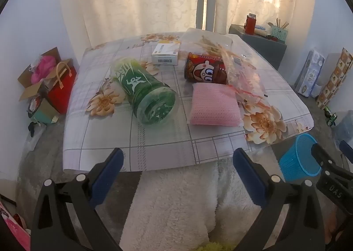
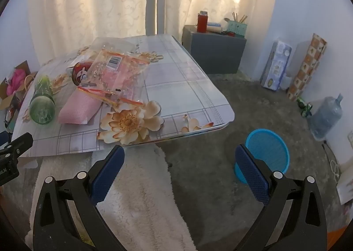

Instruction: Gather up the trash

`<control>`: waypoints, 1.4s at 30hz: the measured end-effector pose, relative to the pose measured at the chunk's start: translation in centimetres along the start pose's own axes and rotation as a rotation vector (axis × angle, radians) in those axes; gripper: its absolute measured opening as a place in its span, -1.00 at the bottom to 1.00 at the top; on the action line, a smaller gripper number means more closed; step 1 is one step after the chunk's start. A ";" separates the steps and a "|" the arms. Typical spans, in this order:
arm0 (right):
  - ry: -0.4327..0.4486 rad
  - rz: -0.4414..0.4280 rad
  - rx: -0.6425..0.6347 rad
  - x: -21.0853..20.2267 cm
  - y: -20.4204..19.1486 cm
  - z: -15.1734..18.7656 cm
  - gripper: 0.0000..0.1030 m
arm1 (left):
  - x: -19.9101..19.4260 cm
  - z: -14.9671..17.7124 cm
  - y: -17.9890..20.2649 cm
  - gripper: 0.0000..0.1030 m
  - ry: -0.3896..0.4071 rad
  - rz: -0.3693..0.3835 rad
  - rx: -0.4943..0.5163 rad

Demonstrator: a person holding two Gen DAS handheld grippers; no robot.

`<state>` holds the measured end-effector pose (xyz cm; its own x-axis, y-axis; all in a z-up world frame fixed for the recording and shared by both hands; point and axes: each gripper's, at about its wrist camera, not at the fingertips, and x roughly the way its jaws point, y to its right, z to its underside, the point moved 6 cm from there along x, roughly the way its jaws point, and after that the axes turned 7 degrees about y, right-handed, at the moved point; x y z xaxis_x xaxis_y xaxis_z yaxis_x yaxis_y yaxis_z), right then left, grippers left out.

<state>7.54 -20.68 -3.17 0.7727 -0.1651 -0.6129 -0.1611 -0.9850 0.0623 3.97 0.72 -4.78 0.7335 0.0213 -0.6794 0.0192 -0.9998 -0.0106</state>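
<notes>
A low counter covered by a floral checked cloth is seen from both wrist views. At its left side, a green bottle is laid on its side, its base turned toward the cameras. Behind it, toward the curtains, a small white box with a barcode is placed. To the right of the bottle, a red snack can printed with a cartoon face is laid on its side, and just in front of it a pink mesh-textured pad rests flat on the cloth. A clear plastic bag with red and yellow stripes is draped over the can and touches the pad's far right corner. Off the counter's right front corner, a blue plastic basket is set on the grey carpet, well apart from the trash.

The left claw is held spread wide before the counter's near edge, with nothing between its blue pads. The right claw is likewise spread wide and empty, held between the counter's corner and the basket.
</notes>
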 end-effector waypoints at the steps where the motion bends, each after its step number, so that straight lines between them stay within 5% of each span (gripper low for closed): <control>1: 0.001 0.001 -0.002 0.0 0.0 0.0 0.87 | 0.0 0.0 0.0 0.89 0.000 0.000 0.000; 42: -0.014 -0.038 0.021 3.0 -0.6 -1.1 0.87 | 1.8 -1.9 -3.4 0.89 -0.013 -0.091 -0.035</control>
<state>10.60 -20.64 -4.21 0.7699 -0.1264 -0.6256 -0.1447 -0.9892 0.0218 6.53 4.17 -4.58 0.7185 0.1119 -0.6865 0.1096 -0.9929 -0.0471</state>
